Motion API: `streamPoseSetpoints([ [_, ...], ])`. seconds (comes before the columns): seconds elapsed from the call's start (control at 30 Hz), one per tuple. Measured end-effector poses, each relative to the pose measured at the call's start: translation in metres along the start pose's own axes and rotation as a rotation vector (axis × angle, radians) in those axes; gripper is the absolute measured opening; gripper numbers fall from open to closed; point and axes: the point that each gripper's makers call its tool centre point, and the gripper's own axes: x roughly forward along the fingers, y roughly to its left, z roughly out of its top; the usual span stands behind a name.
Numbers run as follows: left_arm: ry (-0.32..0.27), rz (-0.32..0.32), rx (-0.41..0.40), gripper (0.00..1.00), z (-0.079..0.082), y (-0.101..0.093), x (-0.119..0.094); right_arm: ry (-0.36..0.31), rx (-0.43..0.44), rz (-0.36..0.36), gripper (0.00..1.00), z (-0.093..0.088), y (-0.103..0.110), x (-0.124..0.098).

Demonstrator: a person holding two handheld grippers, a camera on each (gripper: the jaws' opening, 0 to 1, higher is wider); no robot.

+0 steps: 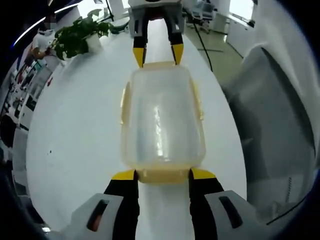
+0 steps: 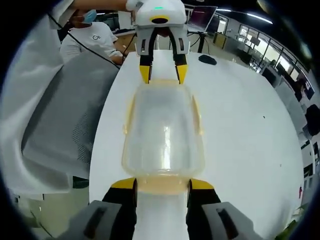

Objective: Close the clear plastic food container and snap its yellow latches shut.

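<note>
Your container (image 1: 162, 122) lies lengthwise mid-frame on the table (image 1: 75, 130), each hand-held gripper, left (image 1: 162, 175) and right (image 2: 162, 184), open astride an end latch.

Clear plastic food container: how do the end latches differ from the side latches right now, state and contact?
On the clear plastic food container on the white table, each yellow end latch sits between the jaw tips of a hand-held gripper: left hand-held gripper at one end, right hand-held gripper at the other. The yellow side latches have no gripper on them. End latches are short; side latches run long. All are translucent yellow.
</note>
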Motion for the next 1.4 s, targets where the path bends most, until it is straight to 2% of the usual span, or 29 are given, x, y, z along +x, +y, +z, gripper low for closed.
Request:
streamPoseSetpoints([
  [0.27,0.016,-0.012,-0.001,0.37,-0.002,0.001,0.006,0.006,0.0,0.002,0.37,-0.003,-0.001,0.004],
  [0.47,0.006,-0.026,-0.019,0.37,-0.002,0.001,0.007,-0.005,0.002,0.008,0.37,-0.005,-0.003,0.005],
  [0.77,0.01,-0.034,-0.021,0.37,-0.006,0.001,0.005,-0.012,0.009,0.027,0.37,-0.001,-0.002,0.008],
  [1.4,0.002,-0.027,-0.017,0.37,-0.011,0.002,0.005,-0.006,-0.001,0.021,0.38,0.001,-0.003,0.013],
])
